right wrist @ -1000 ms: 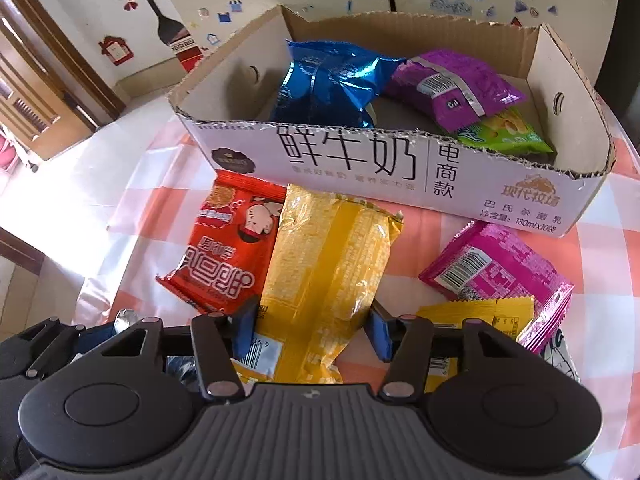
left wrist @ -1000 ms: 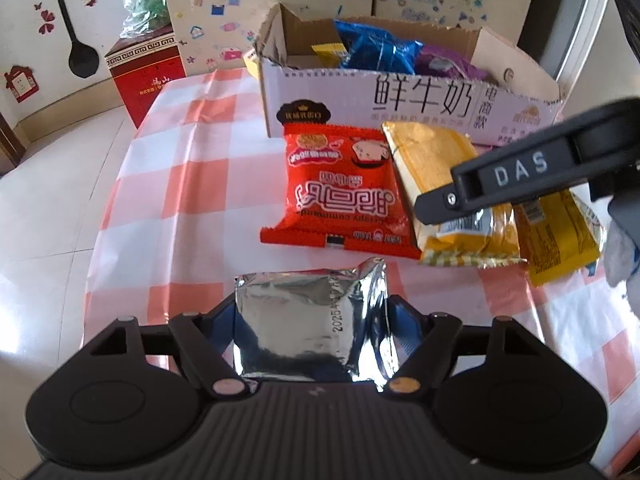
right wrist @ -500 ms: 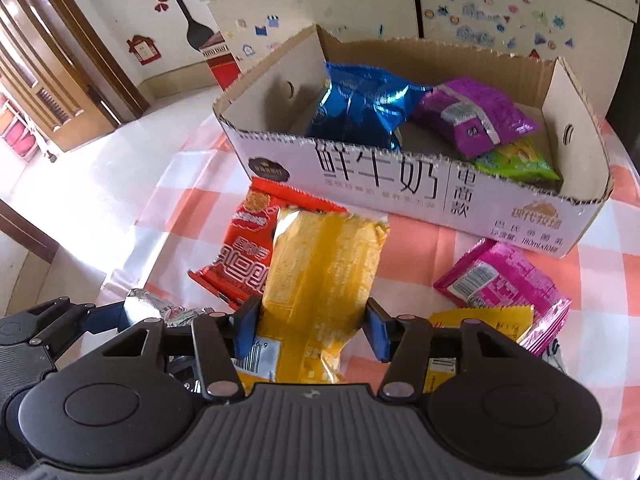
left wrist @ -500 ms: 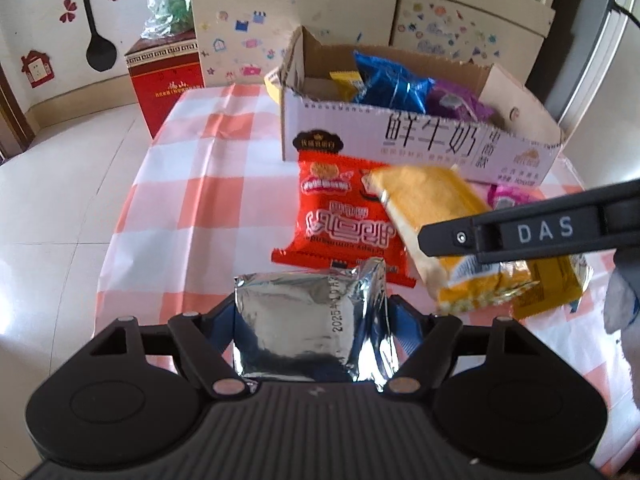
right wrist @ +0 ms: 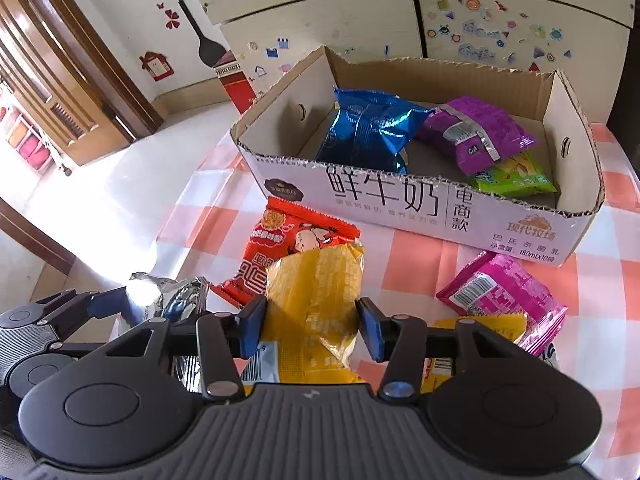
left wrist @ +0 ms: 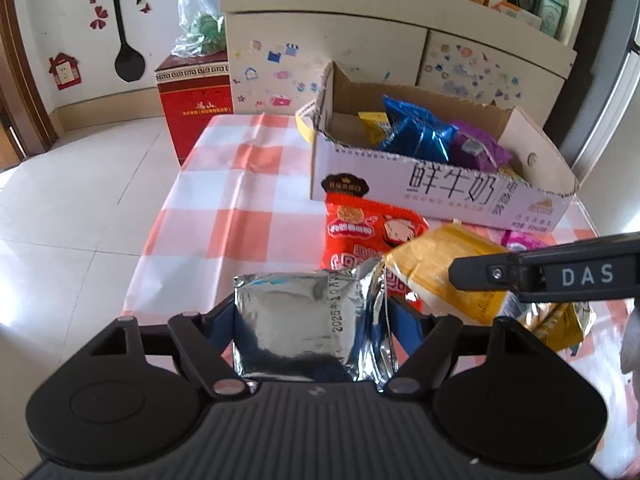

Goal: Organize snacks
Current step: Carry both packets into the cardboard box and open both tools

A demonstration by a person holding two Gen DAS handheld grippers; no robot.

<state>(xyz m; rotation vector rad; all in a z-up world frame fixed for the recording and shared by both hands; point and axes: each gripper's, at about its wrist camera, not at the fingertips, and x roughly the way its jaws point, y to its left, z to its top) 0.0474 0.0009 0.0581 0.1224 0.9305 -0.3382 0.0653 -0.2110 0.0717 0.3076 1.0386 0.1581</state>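
My left gripper (left wrist: 312,320) is shut on a silver foil packet (left wrist: 304,324) and holds it above the checked table. My right gripper (right wrist: 312,326) is shut on a yellow snack packet (right wrist: 316,304), lifted off the table; it also shows in the left wrist view (left wrist: 452,276). An open cardboard box (right wrist: 400,200) stands beyond, holding a blue bag (right wrist: 372,128), a purple bag (right wrist: 476,132) and a green bag (right wrist: 516,176). A red packet (right wrist: 280,256) lies flat before the box.
A pink packet (right wrist: 504,300) and another yellow packet (right wrist: 480,328) lie on the table at the right. A red carton (left wrist: 196,104) stands on the floor beyond the table's left far corner. A cabinet (left wrist: 360,52) stands behind the box.
Both grippers have risen with their packets. The yellow packet has come up off the table, and the box now looks farther below and ahead.
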